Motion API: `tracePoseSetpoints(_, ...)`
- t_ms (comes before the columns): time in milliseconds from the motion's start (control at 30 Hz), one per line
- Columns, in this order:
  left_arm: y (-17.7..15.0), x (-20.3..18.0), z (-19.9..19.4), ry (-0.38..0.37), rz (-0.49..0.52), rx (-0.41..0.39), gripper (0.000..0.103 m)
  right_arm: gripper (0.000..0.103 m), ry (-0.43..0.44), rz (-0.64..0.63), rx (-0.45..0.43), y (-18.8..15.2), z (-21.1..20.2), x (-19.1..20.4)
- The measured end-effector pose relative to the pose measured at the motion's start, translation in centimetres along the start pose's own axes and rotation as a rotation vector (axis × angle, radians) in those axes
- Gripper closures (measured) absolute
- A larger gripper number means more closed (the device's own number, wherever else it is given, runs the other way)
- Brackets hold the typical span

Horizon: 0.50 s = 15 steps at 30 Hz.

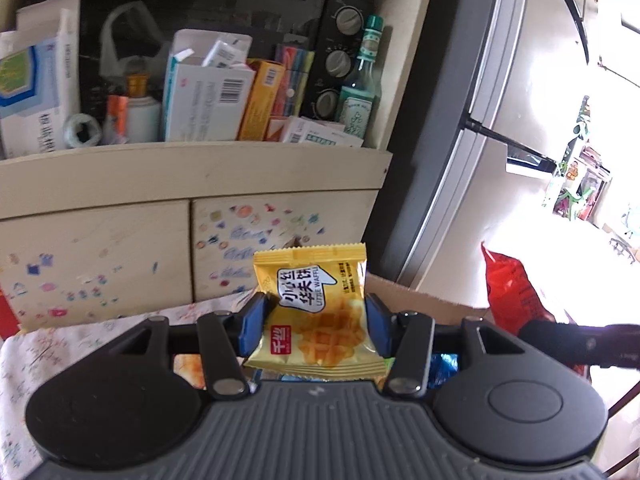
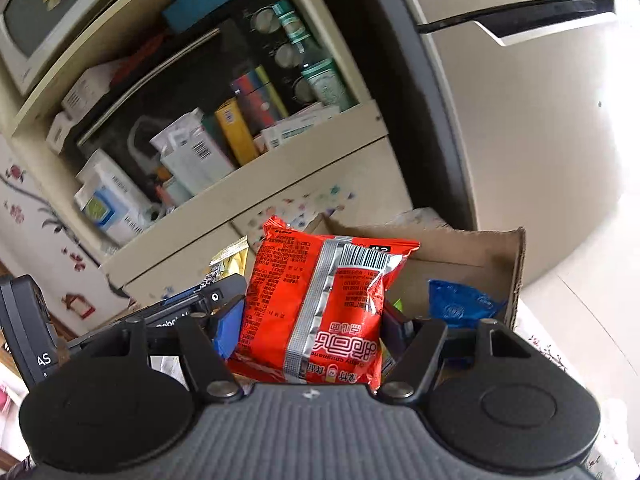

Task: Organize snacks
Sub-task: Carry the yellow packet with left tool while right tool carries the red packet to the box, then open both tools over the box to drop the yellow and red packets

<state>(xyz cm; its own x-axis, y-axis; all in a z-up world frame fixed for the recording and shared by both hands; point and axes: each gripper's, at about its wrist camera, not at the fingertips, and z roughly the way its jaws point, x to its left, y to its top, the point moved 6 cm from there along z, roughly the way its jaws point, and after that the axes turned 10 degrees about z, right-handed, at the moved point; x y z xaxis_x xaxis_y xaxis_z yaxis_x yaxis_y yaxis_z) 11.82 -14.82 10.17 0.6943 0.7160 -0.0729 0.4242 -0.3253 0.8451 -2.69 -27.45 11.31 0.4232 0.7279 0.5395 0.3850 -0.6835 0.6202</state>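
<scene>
My left gripper (image 1: 316, 322) is shut on a yellow waffle packet (image 1: 316, 304), its blue pads pressed on both sides, held up in front of the cabinet. The right gripper (image 2: 310, 324) is shut on a red snack bag (image 2: 320, 304), barcode side facing the camera. Behind the red bag stands an open cardboard box (image 2: 496, 252) with a blue packet (image 2: 460, 306) inside. In the left wrist view the box's edge (image 1: 424, 300) shows behind the yellow packet, and the red bag (image 1: 512, 288) appears at the right. The left gripper's body and the yellow packet (image 2: 228, 262) show left of the red bag.
A cream cabinet (image 1: 192, 172) with a shelf full of boxes and a glass bottle (image 1: 360, 84) stands ahead, with a black oven (image 1: 344, 56) behind them. A grey fridge (image 2: 520, 112) stands to the right. A floral cloth (image 1: 52, 344) covers the table below. More packets lie under the left gripper.
</scene>
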Motion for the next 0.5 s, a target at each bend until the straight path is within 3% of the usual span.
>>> tracePoseSetpoints(300,0.7,-0.9,5.1,-0.027,0.009,0.048,0.05,0.027,-0.111,0.117,-0.063,1.6,2.6,-2.2)
tracePoseSetpoints(367,0.1,-0.9,5.9,-0.016,-0.005,0.078,0.03,0.019,-0.133,0.161,-0.069,1.8,3.0,-3.0)
tracePoseSetpoints(400,-0.1,-0.9,6.1,-0.011,-0.023,0.088,0.025,0.017,-0.139,0.187,-0.067,1.7,3.1,-3.3)
tracePoseSetpoints(500,-0.1,-0.7,5.7,-0.008,-0.037,0.096,0.021,0.014,-0.131,0.246,-0.043,1.5,3.5,-4.0)
